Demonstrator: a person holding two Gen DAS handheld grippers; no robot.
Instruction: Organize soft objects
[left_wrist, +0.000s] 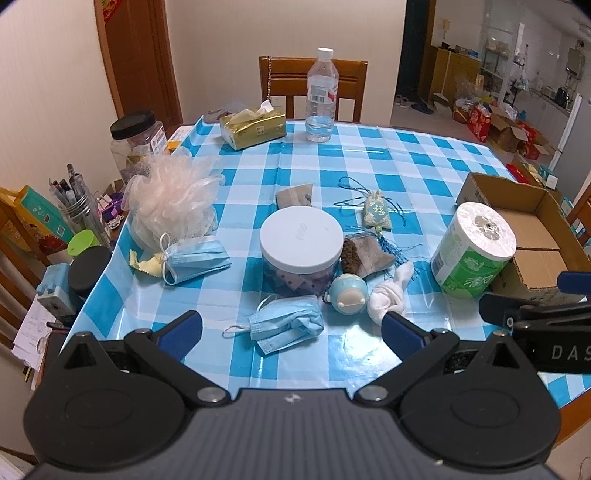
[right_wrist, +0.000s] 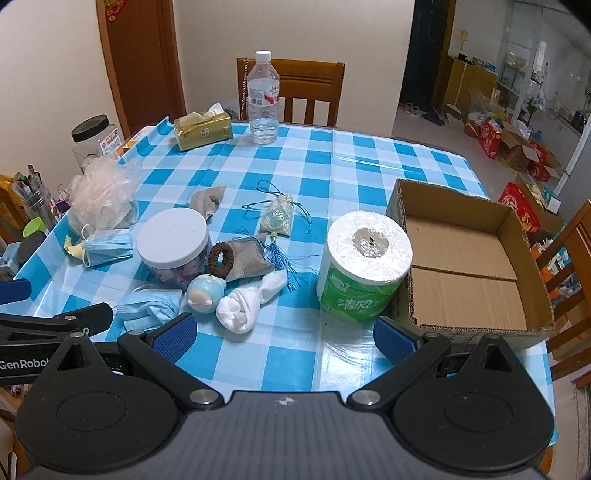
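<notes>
My left gripper (left_wrist: 291, 332) is open and empty, hovering just in front of a crumpled blue face mask (left_wrist: 286, 323). My right gripper (right_wrist: 284, 334) is open and empty, near the table's front edge, between a rolled white sock (right_wrist: 247, 301) and a toilet paper roll (right_wrist: 364, 266). An empty cardboard box (right_wrist: 465, 266) stands at the right. A second blue mask (left_wrist: 195, 258), a pink bath pouf (left_wrist: 173, 201), a sachet (right_wrist: 279, 218), grey socks (right_wrist: 245, 258) and a small blue doll (right_wrist: 205, 293) lie around a white-lidded jar (left_wrist: 301, 243).
A water bottle (left_wrist: 321, 99) and a tissue pack (left_wrist: 253, 127) stand at the table's far edge before a wooden chair (left_wrist: 291, 79). A black-lidded jar (left_wrist: 138, 142), pens and clutter sit off the left edge. The checked tablecloth (right_wrist: 351, 166) covers the table.
</notes>
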